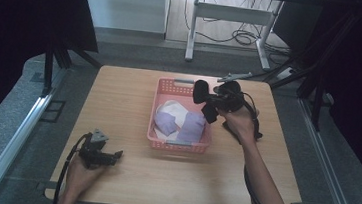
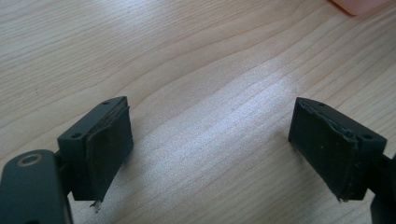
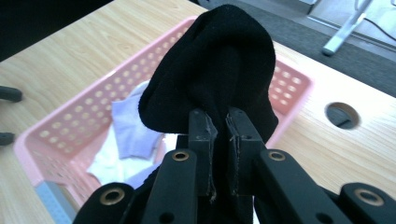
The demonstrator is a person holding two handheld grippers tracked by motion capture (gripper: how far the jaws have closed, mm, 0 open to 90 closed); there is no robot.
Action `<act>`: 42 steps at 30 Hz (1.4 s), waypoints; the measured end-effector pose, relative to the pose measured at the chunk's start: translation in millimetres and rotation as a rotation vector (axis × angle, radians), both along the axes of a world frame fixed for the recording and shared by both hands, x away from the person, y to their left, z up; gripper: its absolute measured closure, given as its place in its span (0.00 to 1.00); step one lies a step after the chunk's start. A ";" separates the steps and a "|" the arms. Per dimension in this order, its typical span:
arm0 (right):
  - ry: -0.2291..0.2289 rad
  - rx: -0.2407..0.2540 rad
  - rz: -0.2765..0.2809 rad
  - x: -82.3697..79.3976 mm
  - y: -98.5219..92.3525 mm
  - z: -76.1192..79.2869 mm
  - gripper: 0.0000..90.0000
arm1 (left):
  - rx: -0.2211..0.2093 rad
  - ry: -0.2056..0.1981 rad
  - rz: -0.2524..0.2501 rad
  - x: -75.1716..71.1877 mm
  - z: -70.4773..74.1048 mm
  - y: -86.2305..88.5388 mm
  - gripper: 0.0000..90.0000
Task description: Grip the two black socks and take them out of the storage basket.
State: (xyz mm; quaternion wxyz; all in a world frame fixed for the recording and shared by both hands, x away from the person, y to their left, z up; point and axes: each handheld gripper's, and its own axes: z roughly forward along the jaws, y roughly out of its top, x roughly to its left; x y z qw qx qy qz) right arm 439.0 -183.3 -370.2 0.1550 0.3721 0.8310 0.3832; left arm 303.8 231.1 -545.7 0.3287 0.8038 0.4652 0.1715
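Nearest me, the left hand [image 1: 79,172] lies low on the table [image 1: 119,96] at the front-left corner, forearm coming in from the near edge, wrist flat. Left gripper [image 1: 106,156] points across the tabletop twd the basket, jaws spread wide w/ nothing btwn them; in the left gripper view the left gripper [image 2: 210,149] has just bare wood grain btwn the two pads. Cable loops back off it along the arm.

Further in, the right arm stretches diagonally from the near-right edge up to the basket's far-right corner. Right hand [image 1: 241,124] is raised, wrist cocked, w/ the right gripper [image 1: 208,104] aimed left over the basket. Jaws pinched tight on a black sock [image 1: 200,91], which bunches up and bulges past the tips. In the right gripper view the black sock [image 3: 219,70] sits above the pink basket [image 3: 60,135], clear of the rim.

The pink basket [image 1: 158,110] sits mid-table, holding lilac socks [image 1: 187,125] and a white one [image 1: 171,106] lying on the bottom. How many pairs can't be made out: they overlap, and the black sock hides part of the far end.
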 end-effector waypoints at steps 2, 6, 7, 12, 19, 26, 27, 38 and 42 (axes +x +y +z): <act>-0.003 0.000 -0.018 -0.4 -8.1 0.3 0.91 | -0.002 0.000 0.000 0.0 0.0 -0.1 0.15; -0.007 -0.008 -0.056 -1.6 -24.4 0.2 0.91 | -0.002 0.000 0.000 0.0 0.0 -0.1 0.15; -0.008 -0.007 -0.066 -1.8 -28.7 -0.3 0.91 | -0.002 0.000 0.000 0.0 0.0 -0.1 0.15; -0.008 -0.016 -0.130 -1.6 -52.8 -4.1 0.91 | -0.002 0.000 0.000 0.0 0.0 -0.1 0.15; 0.000 -0.009 -0.222 -1.4 -86.7 -14.6 0.91 | -0.002 0.000 0.001 -0.1 -0.1 -0.2 0.15; 0.011 -0.029 -0.284 -0.3 -104.4 -33.2 0.90 | -0.004 0.000 0.003 -0.2 -0.1 -0.3 0.15; 0.017 -0.026 -0.292 0.7 -106.8 -38.0 0.90 | -0.004 0.000 0.003 -0.2 -0.1 -0.3 0.15; 0.036 -0.128 -0.319 7.6 -106.8 -85.7 0.89 | -0.003 -0.001 0.002 -0.1 -0.1 -0.2 0.15; 0.058 -0.152 -0.317 9.7 -105.1 -99.8 0.88 | -0.002 -0.001 0.000 -0.1 -0.1 -0.1 0.15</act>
